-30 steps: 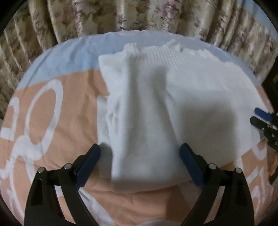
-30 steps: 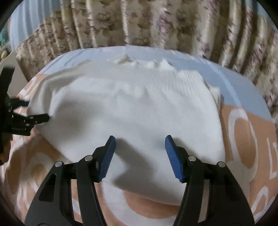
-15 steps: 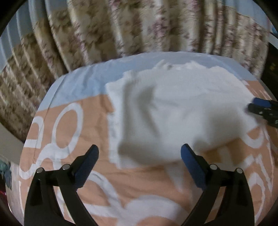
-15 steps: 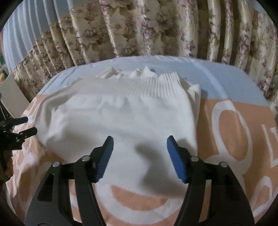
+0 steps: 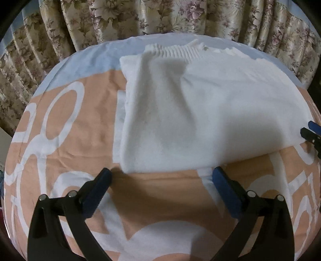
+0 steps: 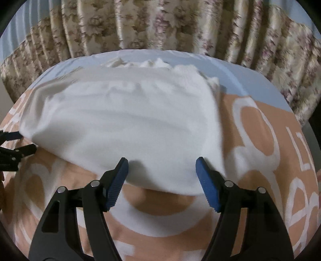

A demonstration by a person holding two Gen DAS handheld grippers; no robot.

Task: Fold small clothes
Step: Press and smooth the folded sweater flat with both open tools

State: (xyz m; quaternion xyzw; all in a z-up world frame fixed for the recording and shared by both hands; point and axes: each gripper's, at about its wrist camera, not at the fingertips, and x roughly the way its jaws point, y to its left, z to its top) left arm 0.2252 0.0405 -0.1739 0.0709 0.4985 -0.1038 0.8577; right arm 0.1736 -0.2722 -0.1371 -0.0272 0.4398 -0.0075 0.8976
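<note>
White knit, folded: the sweater (image 5: pixel 192 112) lies on a peach sheet (image 5: pixel 84 124) printed with white loops, its ribbed hem toward the far edge, where a pale blue band of the sheet runs below the floral curtain (image 5: pixel 160 18). In the left wrist view the sweater fills the middle and right of the bed, its folded left edge running toward the camera and its near edge just ahead of the fingertips. The left gripper (image 5: pixel 161 176) hangs over bare sheet just short of that near edge; its jaws have just been opening and now stand wide apart, with nothing between them. At the right rim the tips of the right gripper (image 5: pixel 311 133) show beside the sweater's right corner.

In the right wrist view, slightly blurred, the sweater spreads across the centre with its right edge folded and a bit of ribbing at the far right corner. The right gripper (image 6: pixel 161 166) sits over the near edge, jaws parted and just having opened further; the cloth lies below and between the blue pads (image 6: pixel 206 184), but they do not press on it. The left gripper (image 6: pixel 18 149) shows at the left rim by the sweater's left corner.
</note>
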